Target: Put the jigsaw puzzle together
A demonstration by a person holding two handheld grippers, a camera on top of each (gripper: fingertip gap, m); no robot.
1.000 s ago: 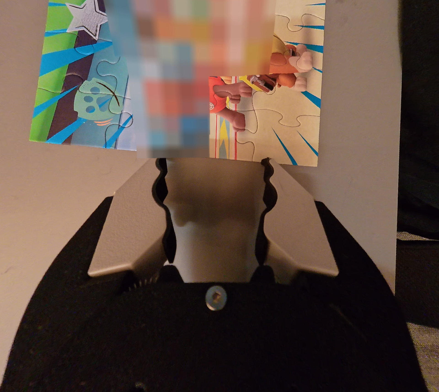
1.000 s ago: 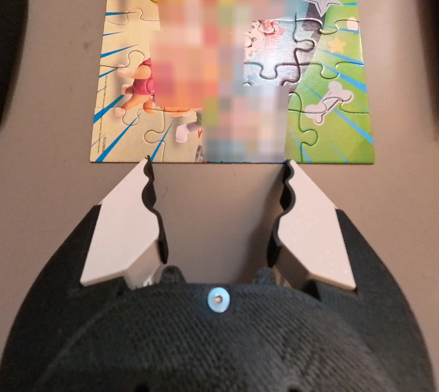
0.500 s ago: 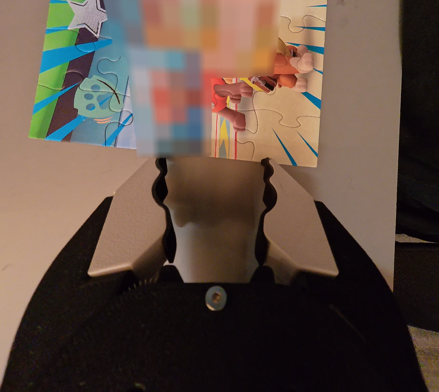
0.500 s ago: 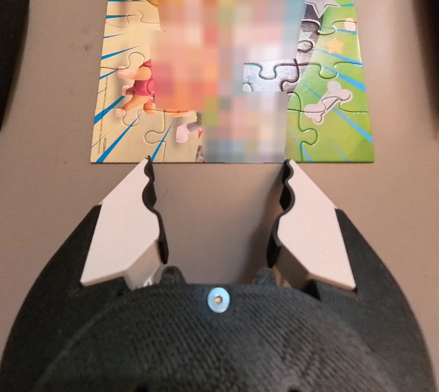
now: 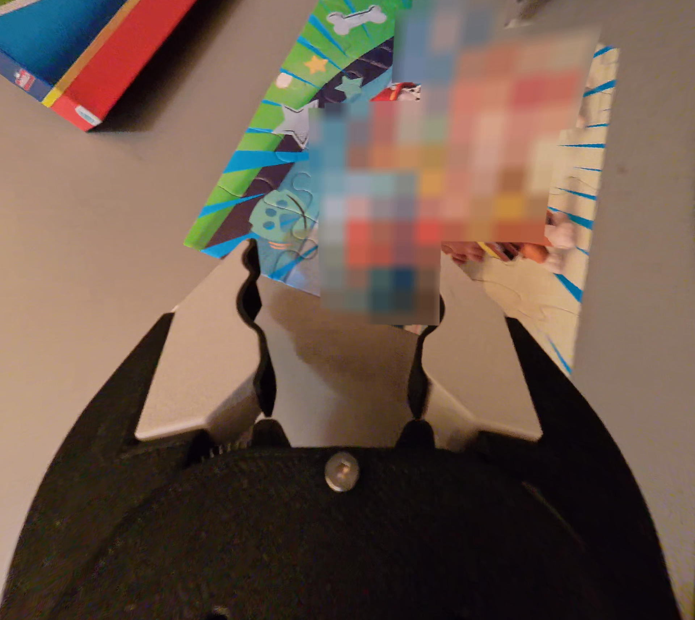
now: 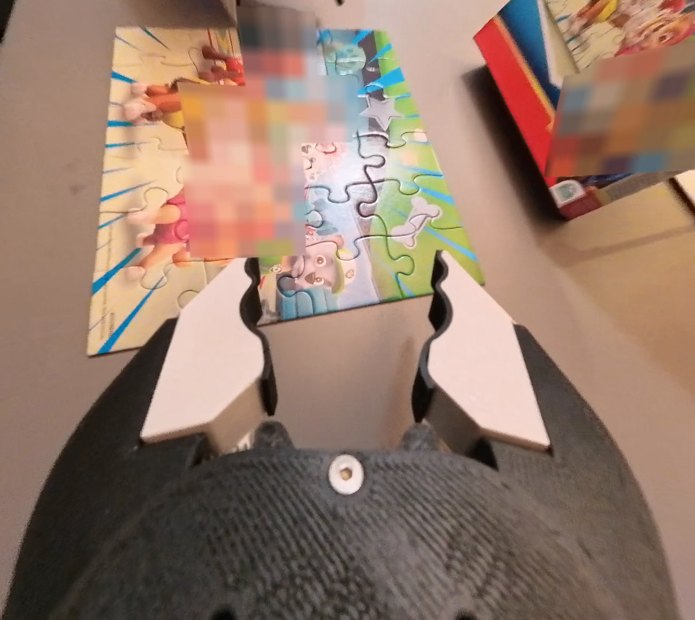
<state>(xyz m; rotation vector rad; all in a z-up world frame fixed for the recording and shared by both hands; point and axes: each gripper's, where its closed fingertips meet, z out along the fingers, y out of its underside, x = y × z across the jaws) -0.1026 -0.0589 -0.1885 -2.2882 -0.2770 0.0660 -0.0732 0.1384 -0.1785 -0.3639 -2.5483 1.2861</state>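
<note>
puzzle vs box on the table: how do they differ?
The puzzle lies flat as a thin sheet of interlocked pieces; the box stands taller, with red and blue side walls. The puzzle sits just ahead of the right tool; the box is off to its right. Both show similar cartoon artwork.

Likely home or playroom setting. Plain grey-beige worktop (image 6: 489, 320) under warm, dim light. Assembled children's cartoon jigsaw puzzle (image 6: 413, 211) lying flat; red-and-blue puzzle box (image 5: 124, 34) beside it. Surroundings dark, indistinct.

Black grippers (image 5: 340, 256), pale wavy-edged fingers (image 6: 222, 339)
</note>
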